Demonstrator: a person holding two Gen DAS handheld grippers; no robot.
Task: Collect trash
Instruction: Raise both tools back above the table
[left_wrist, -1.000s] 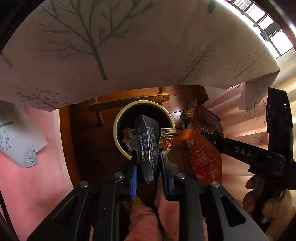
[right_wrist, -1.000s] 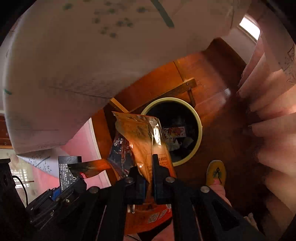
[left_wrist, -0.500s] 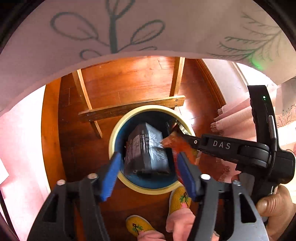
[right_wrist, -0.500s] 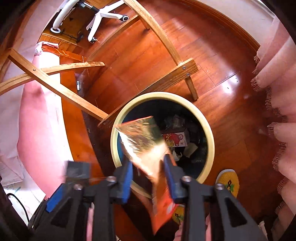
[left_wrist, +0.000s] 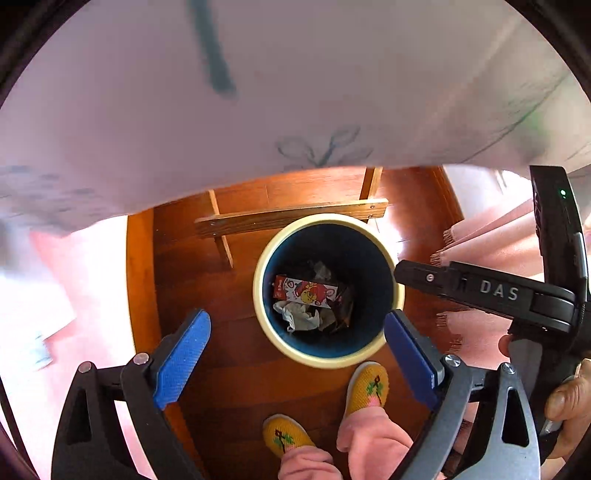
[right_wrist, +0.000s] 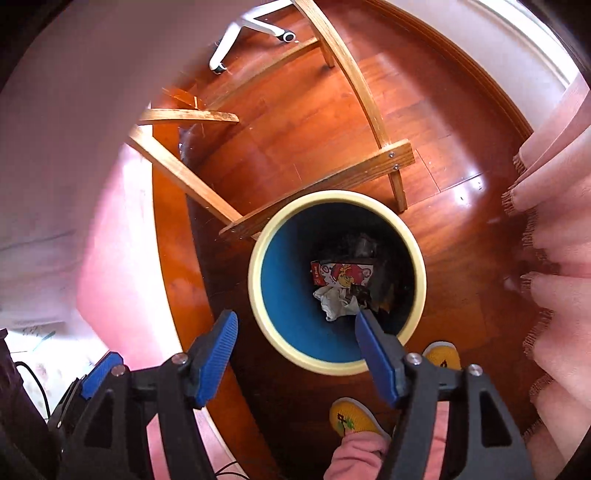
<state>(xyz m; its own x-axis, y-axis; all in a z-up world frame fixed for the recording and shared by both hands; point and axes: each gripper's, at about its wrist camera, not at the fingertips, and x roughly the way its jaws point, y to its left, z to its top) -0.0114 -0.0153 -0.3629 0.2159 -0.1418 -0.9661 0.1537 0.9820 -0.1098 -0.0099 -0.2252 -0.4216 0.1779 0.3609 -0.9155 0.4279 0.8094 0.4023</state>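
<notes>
trash bin (right_wrist: 255, 280) rim between spread left gripper (left_wrist: 295, 354)

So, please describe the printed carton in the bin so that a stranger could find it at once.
Find the round trash bin with a cream rim and blue inside, standing on the wooden floor. At its bottom lies a flat red-and-white carton with a yellow cartoon figure, above crumpled white paper.

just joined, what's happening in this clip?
A person stands over a round trash bin on the wood floor, holding a gripper in each hand. The left gripper and right gripper are both open and empty above the bin. Inside lie a red cartoon-printed carton, crumpled white paper and dark wrappers. The person's yellow slippers are beside the bin.
</notes>
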